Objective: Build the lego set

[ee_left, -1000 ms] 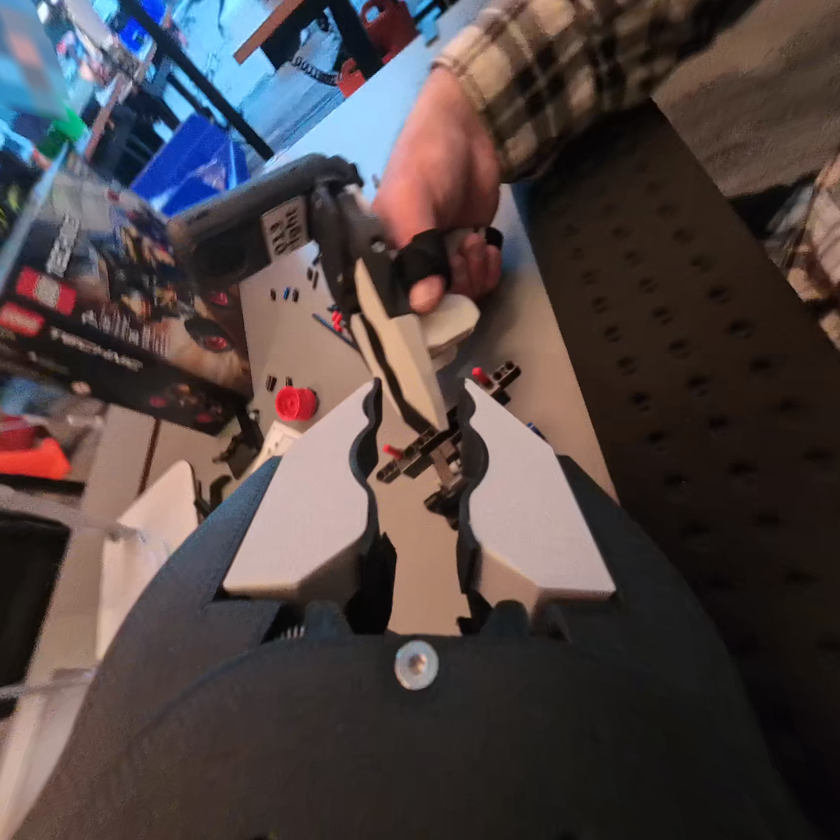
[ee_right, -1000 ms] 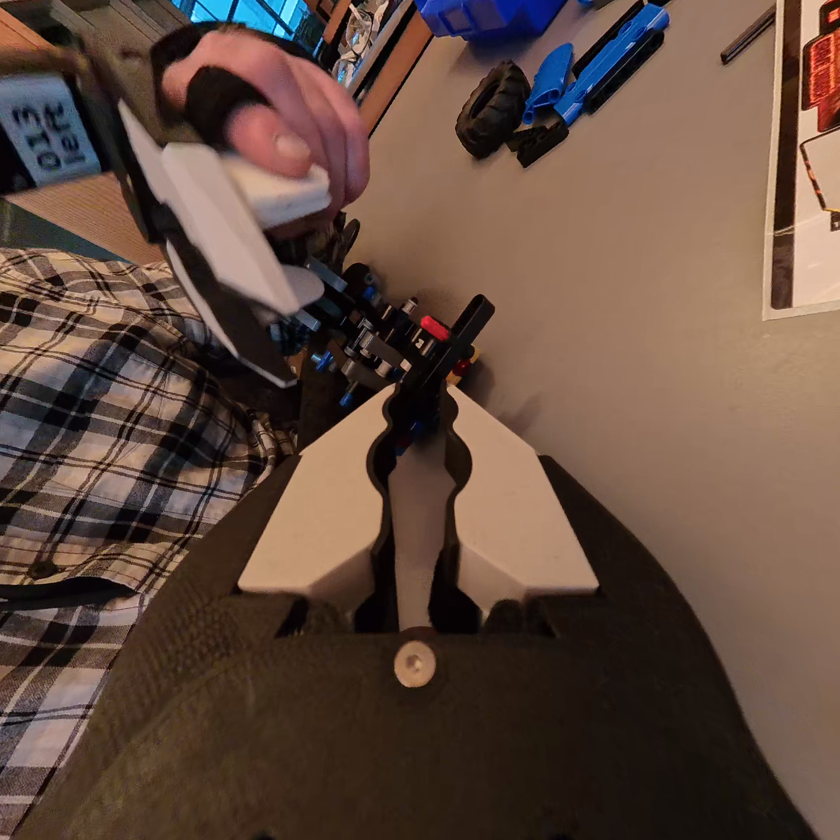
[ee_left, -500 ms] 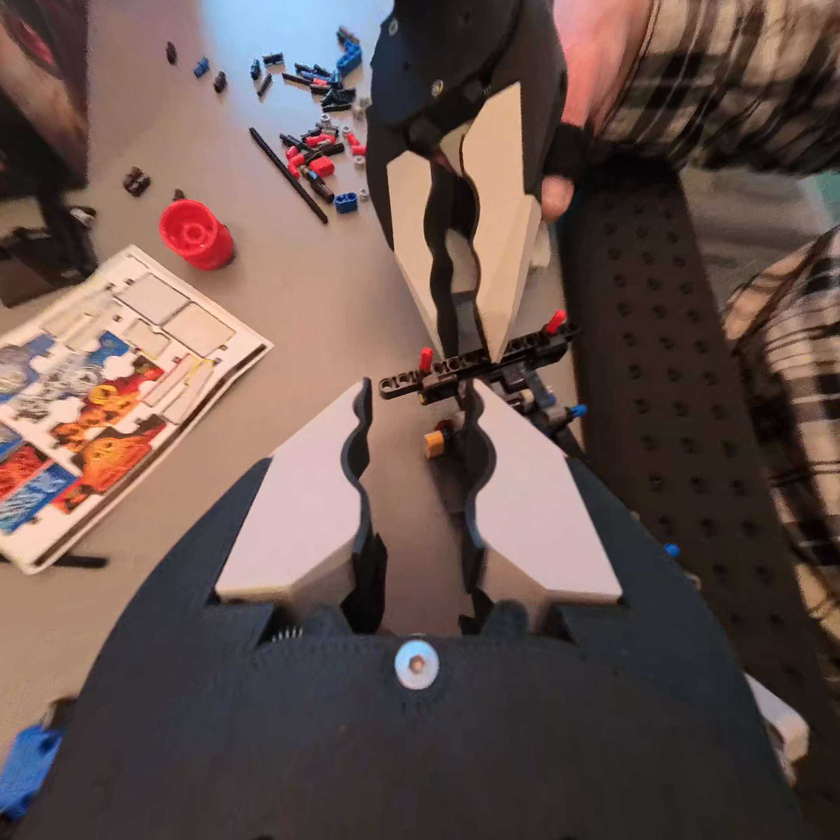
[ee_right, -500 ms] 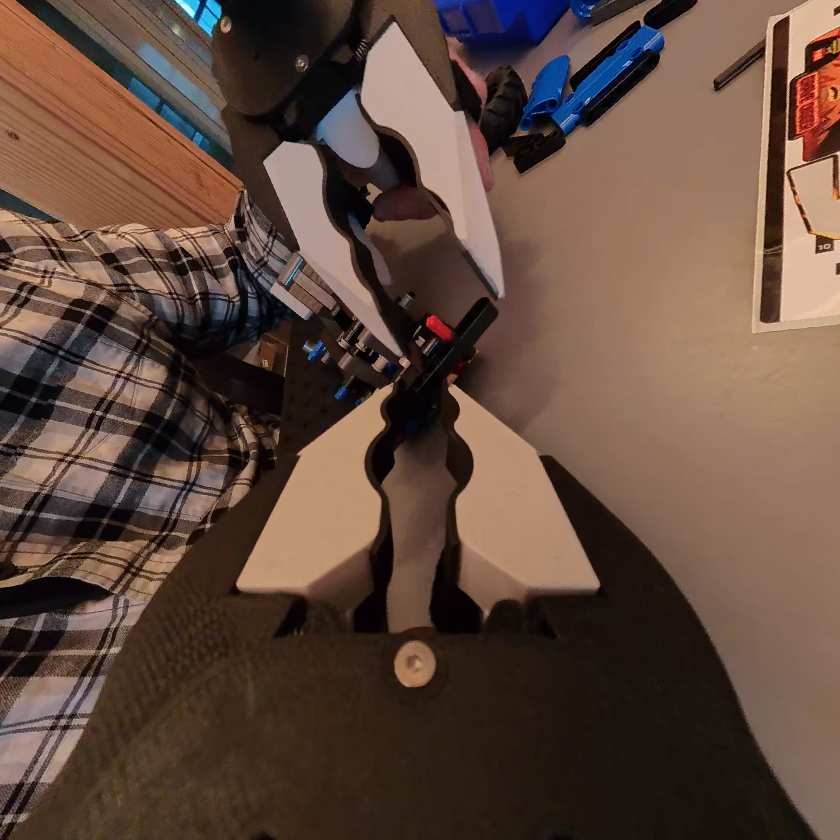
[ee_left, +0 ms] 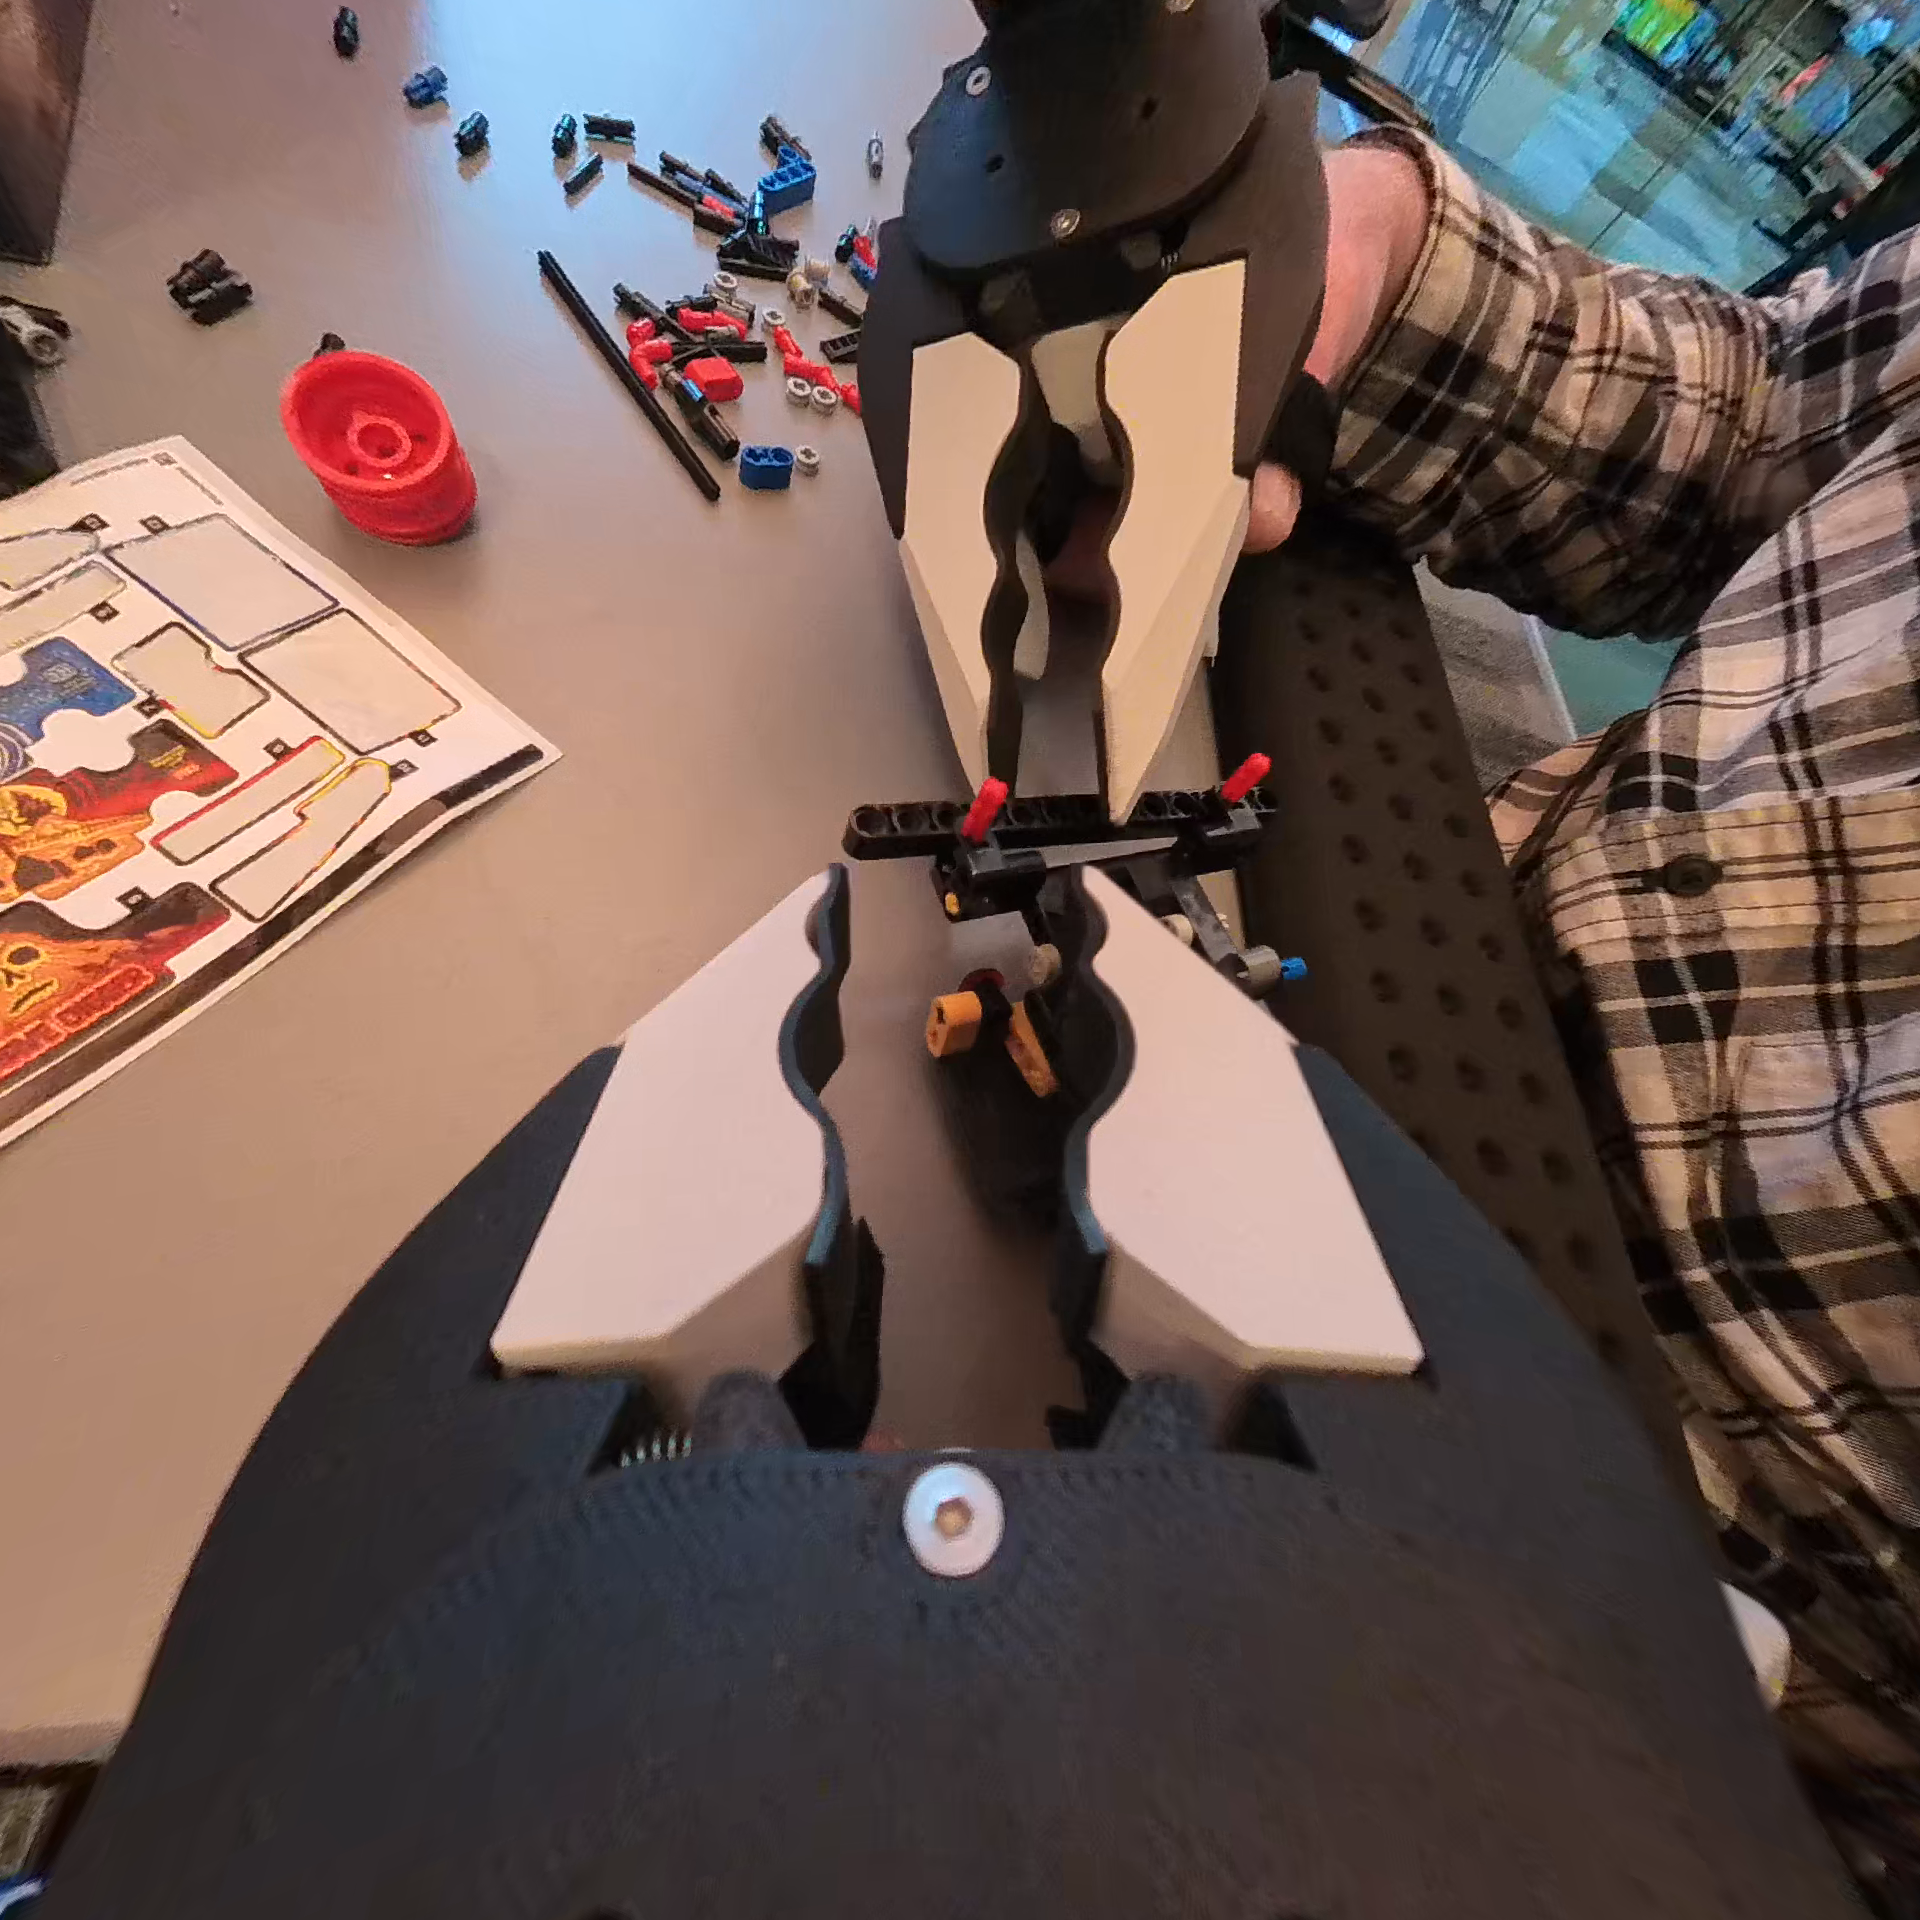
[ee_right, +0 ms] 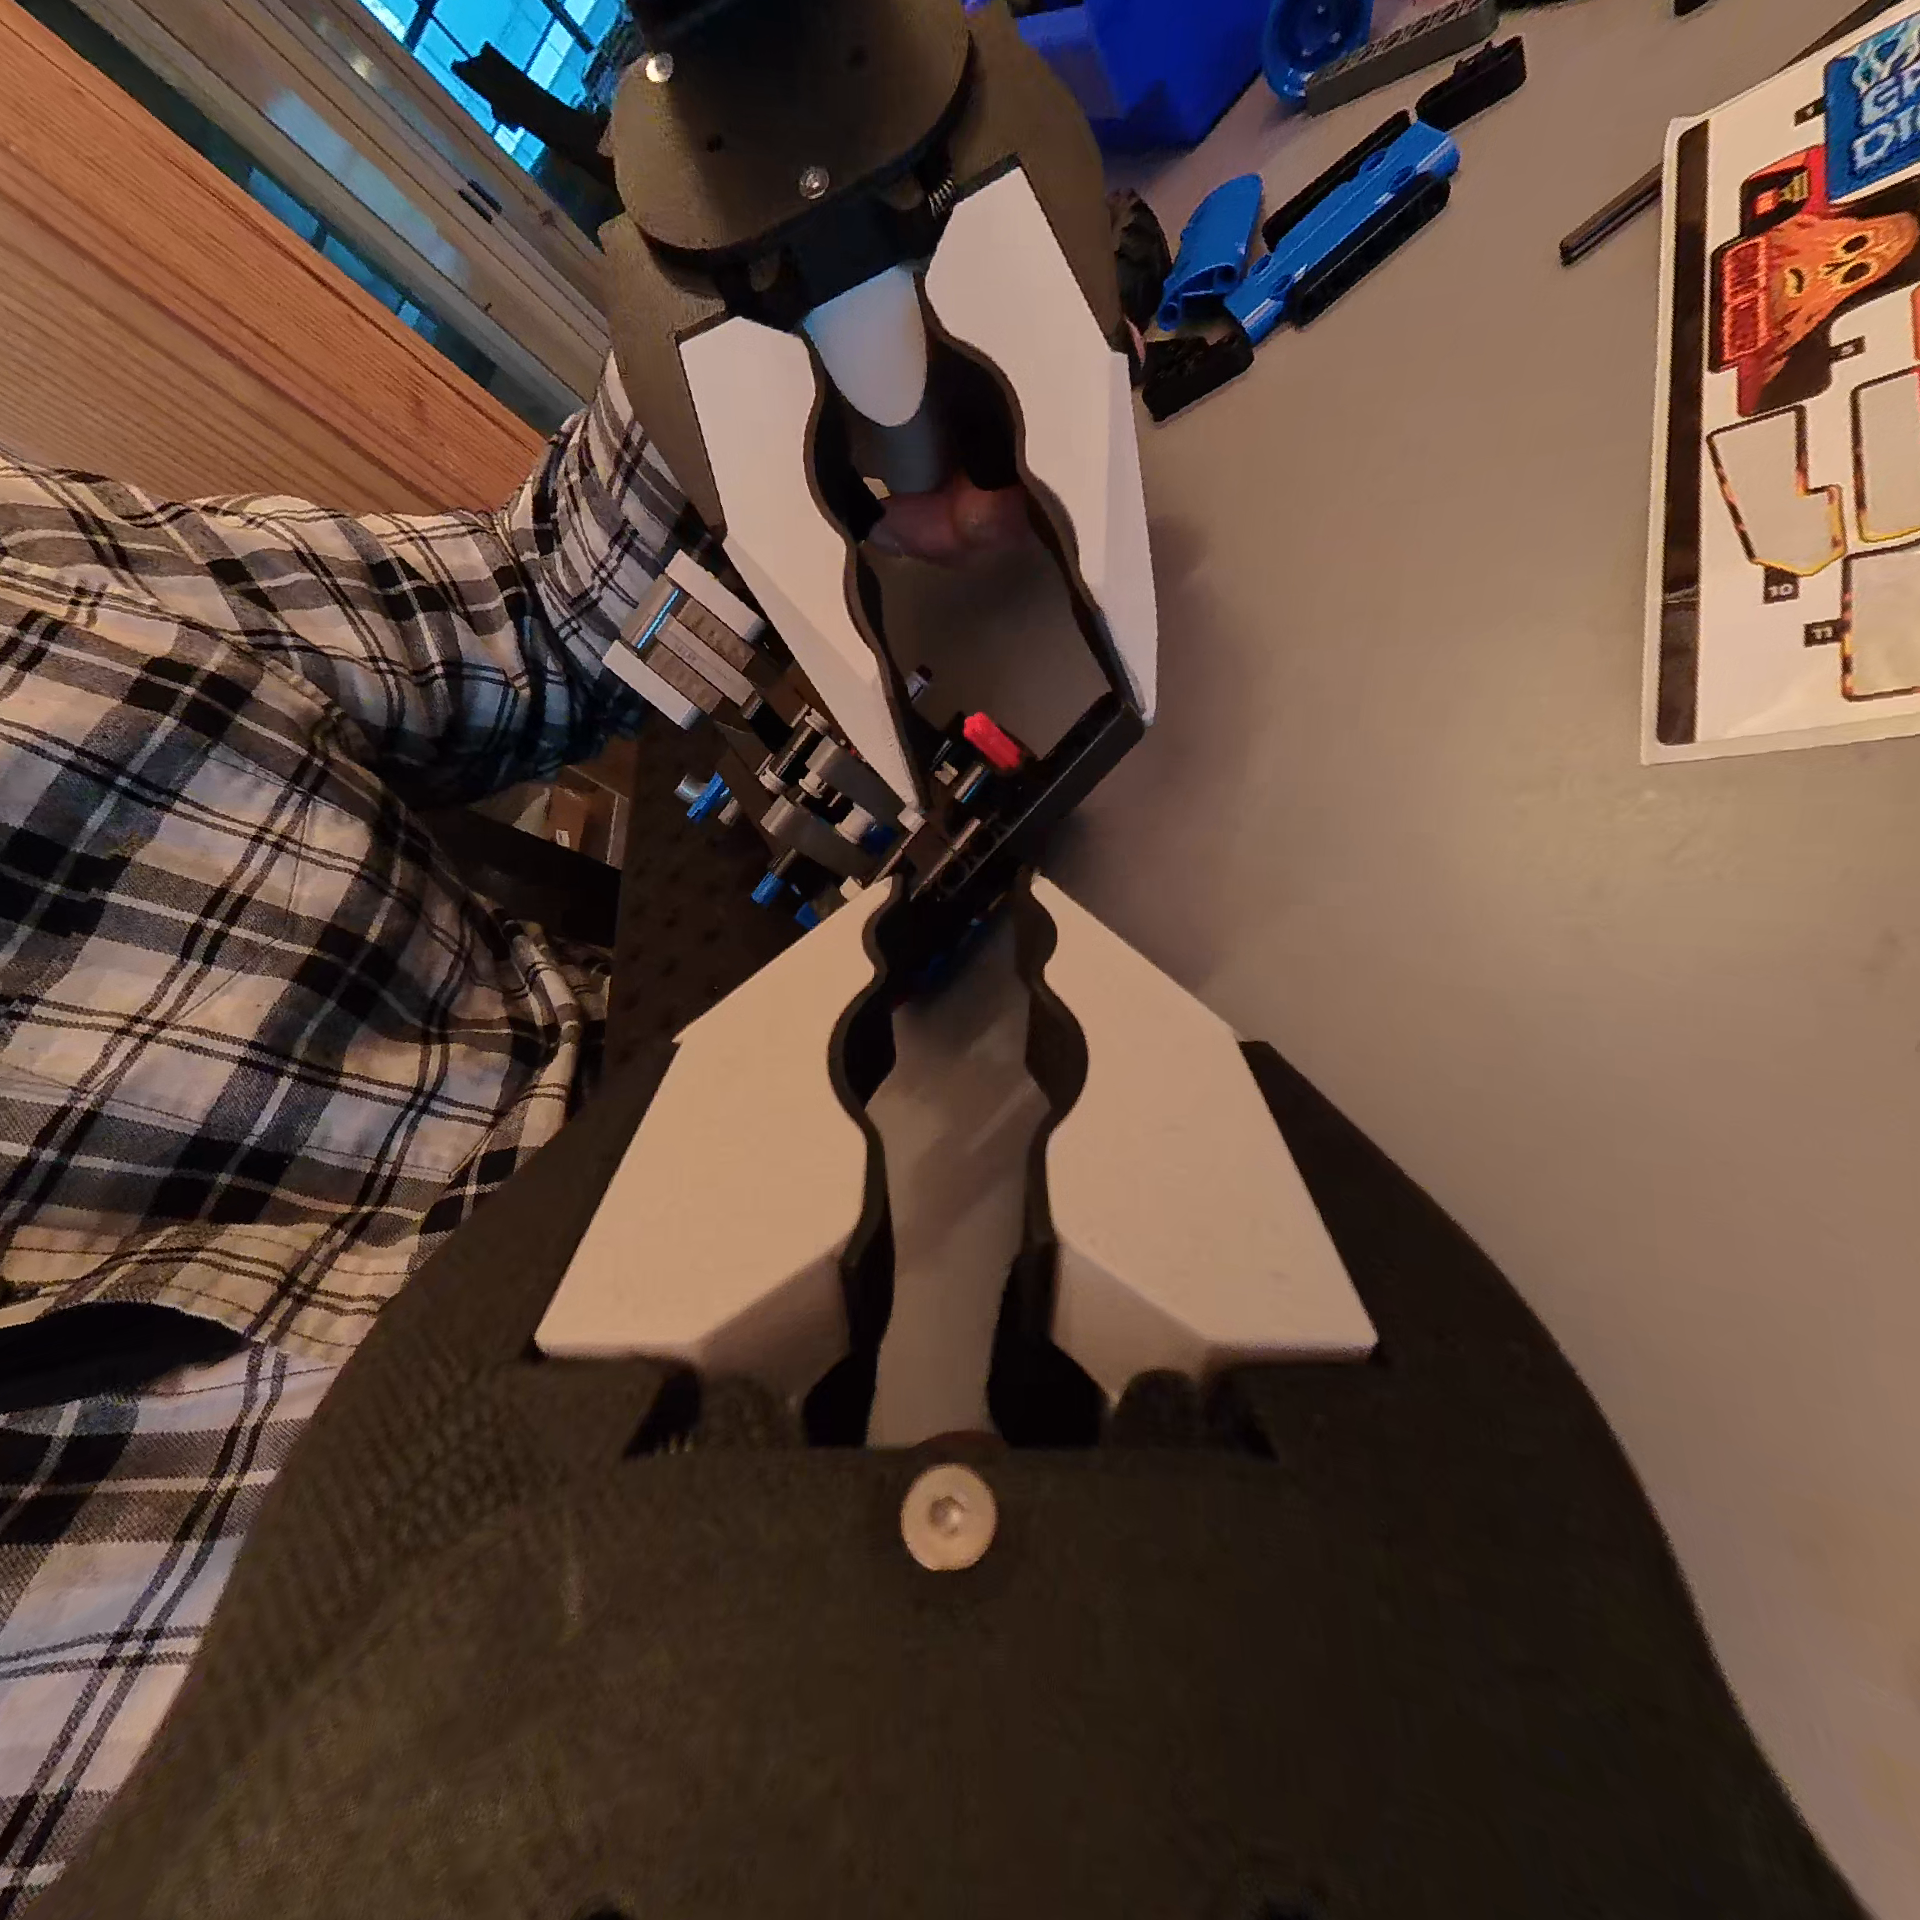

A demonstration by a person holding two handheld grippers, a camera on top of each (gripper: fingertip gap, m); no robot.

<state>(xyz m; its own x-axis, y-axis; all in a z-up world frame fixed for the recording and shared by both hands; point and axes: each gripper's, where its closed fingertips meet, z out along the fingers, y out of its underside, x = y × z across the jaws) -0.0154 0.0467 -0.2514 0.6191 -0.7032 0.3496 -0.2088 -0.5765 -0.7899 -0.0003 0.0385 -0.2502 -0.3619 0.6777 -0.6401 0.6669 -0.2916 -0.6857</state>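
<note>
The half-built lego frame [ee_left: 1060, 831] is held just above the grey counter [ee_left: 644, 644] near its edge, its black beam pinched at the tips of the right claw [ee_right: 961, 894]. The left claw [ee_left: 961, 883] is spread wide around the frame's near end, one finger beside it, gripping nothing. Loose pieces [ee_left: 727, 312], a red wheel [ee_left: 379, 447] and a sticker sheet [ee_left: 208, 727] lie farther off.

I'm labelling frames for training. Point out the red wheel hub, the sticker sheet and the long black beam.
red wheel hub [ee_left: 374, 457], left wrist view, its face.
sticker sheet [ee_left: 343, 675], left wrist view, upper part.
long black beam [ee_left: 914, 826], left wrist view, left end.
</note>
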